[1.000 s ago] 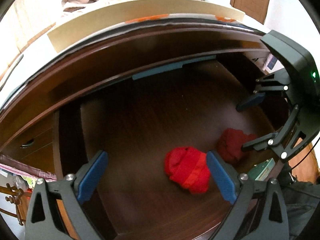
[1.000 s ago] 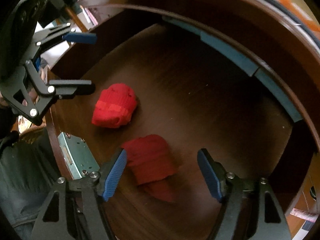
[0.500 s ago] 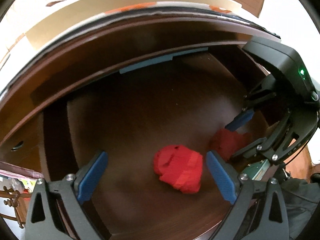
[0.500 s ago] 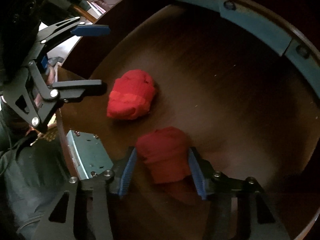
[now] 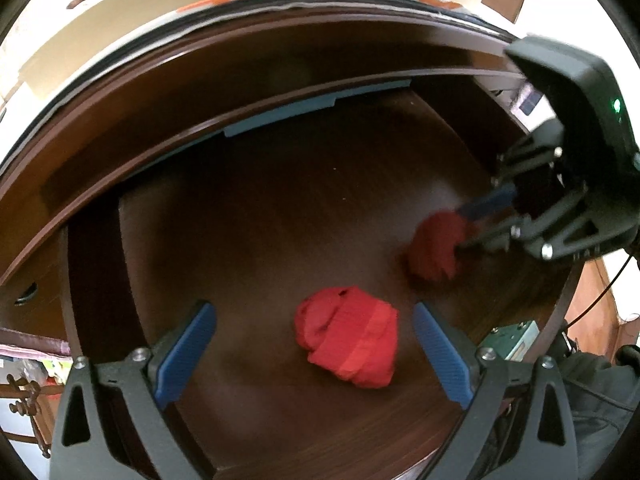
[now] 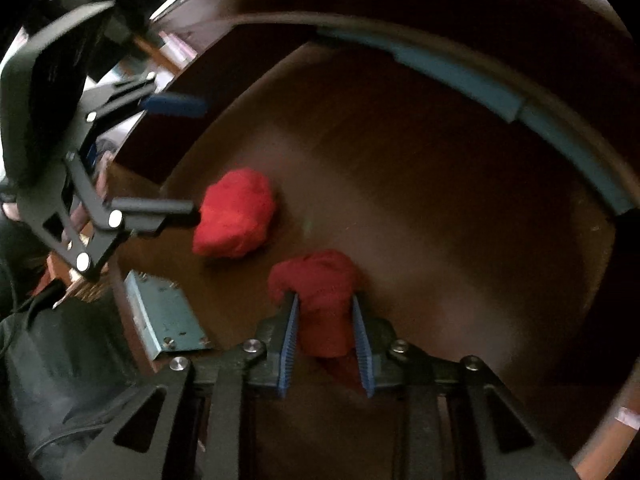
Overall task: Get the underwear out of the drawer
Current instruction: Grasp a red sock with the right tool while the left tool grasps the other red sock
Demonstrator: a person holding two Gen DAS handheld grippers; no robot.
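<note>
Two bundles of red underwear are seen on the floor of an open dark-brown wooden drawer [image 5: 280,216]. The darker red, rolled fabric bundle [image 6: 324,304] is pinched between the blue ribbed pads of the right tool [image 6: 325,344], whose jaws are drawn narrow around it near the drawer's front edge. The brighter red, folded bundle with its banded waist strip [image 5: 352,340] lies loose just beside it, framed between the widely spread pads of the left tool [image 5: 314,354], which hovers above without touching it. Both bundles are judged light, soft and easily squashed, so a grip across the thick middle of the roll is favoured over a loose edge, which could unroll. A pale metal runner bracket [image 6: 164,316] is visible at the drawer's front corner. No brand, label or legible writing can be made out anywhere
</note>
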